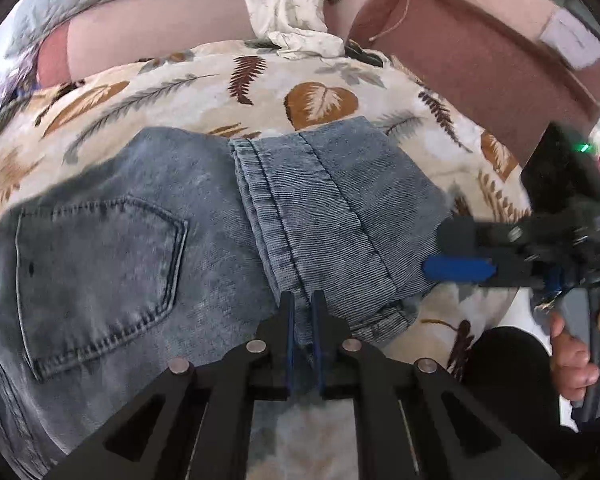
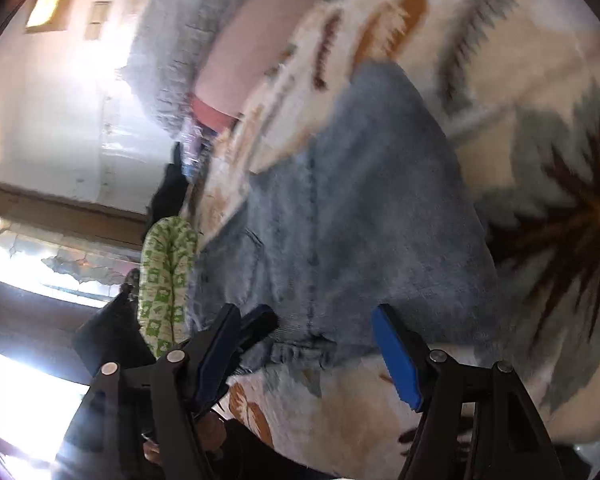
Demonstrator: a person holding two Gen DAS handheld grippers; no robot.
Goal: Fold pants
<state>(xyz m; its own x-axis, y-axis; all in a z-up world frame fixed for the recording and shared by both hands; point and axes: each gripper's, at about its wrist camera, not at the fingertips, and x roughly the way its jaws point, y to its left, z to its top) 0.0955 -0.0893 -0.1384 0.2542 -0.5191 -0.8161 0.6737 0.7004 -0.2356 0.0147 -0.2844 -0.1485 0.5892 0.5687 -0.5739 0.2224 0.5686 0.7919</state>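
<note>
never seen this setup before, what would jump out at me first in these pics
The faded blue jeans fill the middle of the left wrist view, lying on a leaf-print bedspread, back pocket up and the legs folded over to the right. The left gripper is shut on the near edge of that folded layer. The right gripper is open at the jeans' right edge, gripping nothing.

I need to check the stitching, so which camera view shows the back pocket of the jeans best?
The left wrist view. The back pocket fills the lower left there, sharp, with its seams plain and nothing covering it. In the right wrist view the jeans are smeared by motion blur; only a faint pocket edge shows near their left side, too soft to judge stitching.
</note>
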